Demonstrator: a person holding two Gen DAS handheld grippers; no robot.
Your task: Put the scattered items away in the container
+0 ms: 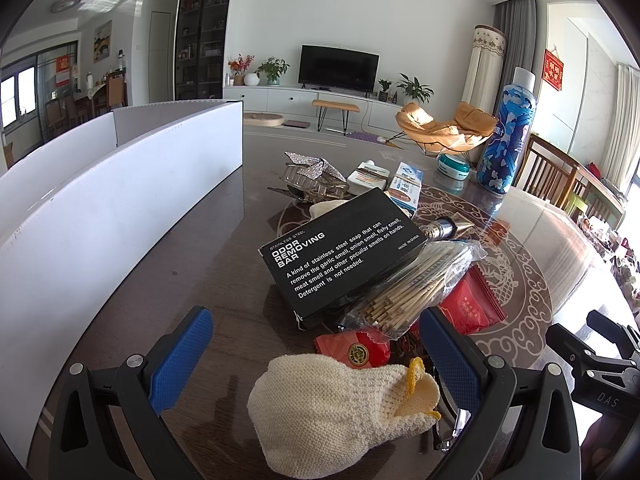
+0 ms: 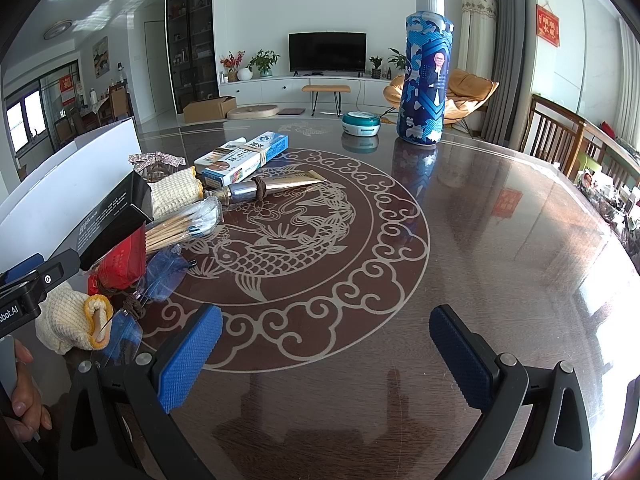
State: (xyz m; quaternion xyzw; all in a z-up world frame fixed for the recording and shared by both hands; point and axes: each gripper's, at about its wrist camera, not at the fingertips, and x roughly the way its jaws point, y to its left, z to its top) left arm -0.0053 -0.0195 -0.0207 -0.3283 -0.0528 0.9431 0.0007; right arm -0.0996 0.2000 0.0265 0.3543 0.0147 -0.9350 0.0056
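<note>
Left claw (image 1: 316,354) is held open over the knitted glove (image 1: 340,396), lying on the table (image 1: 208,240) beside the white box (image 1: 120,184). Soft, light; best pinched mid-body. Right claw (image 2: 326,350) is open, empty.

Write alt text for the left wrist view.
The open left gripper hovers over a cream knitted mitt on a dark table. Beyond it a black box tops a clutter pile, beside a white container.
</note>
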